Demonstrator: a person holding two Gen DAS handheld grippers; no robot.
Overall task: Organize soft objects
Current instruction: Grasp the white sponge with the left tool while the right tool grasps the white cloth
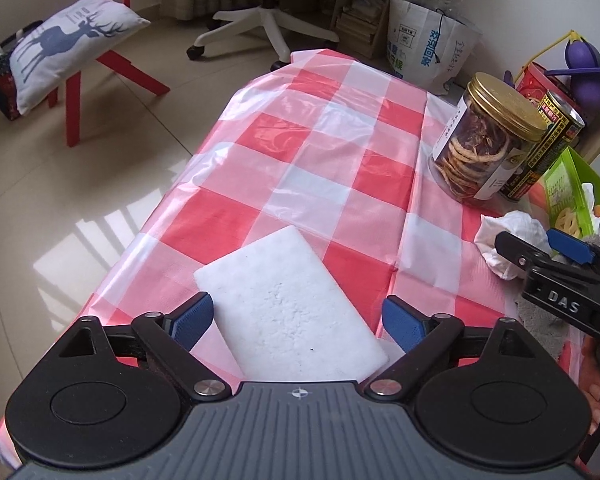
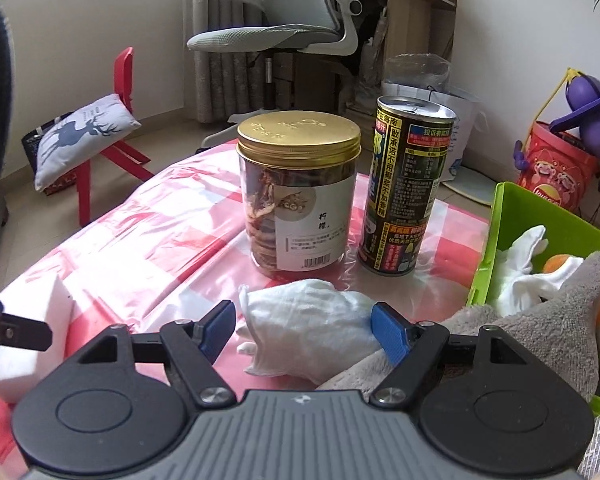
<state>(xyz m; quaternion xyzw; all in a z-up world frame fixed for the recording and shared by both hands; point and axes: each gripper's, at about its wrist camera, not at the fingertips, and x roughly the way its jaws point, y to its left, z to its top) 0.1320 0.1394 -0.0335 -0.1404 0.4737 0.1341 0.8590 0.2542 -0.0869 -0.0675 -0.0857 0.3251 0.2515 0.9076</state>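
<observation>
Red-and-white checked plastic covers the table point(image 1: 340, 128) in the left wrist view, and a white foam sponge point(image 1: 288, 308) lies flat near its near edge. The left gripper point(image 1: 298, 322) hovers over it with its jaws spread wide, one blue pad on each side of the sponge, neither pressing on it. At the right edge the right gripper point(image 1: 540, 246) reaches over a crumpled white cloth glove point(image 1: 508, 240).

From the right wrist view, the right gripper point(image 2: 304, 330) stands open around that glove point(image 2: 308, 328), the pads just beside the fabric (contact on the right pad is hard to judge). Behind it stand a gold-lidded jar point(image 2: 300, 192) and a dark can point(image 2: 408, 188); the green bin point(image 2: 540, 216) at the table's right edge already holds another white glove and plush toys.

Both tools seem set to grasp. Next, each should probably close gently on its soft item, then carry it to the bin.
</observation>
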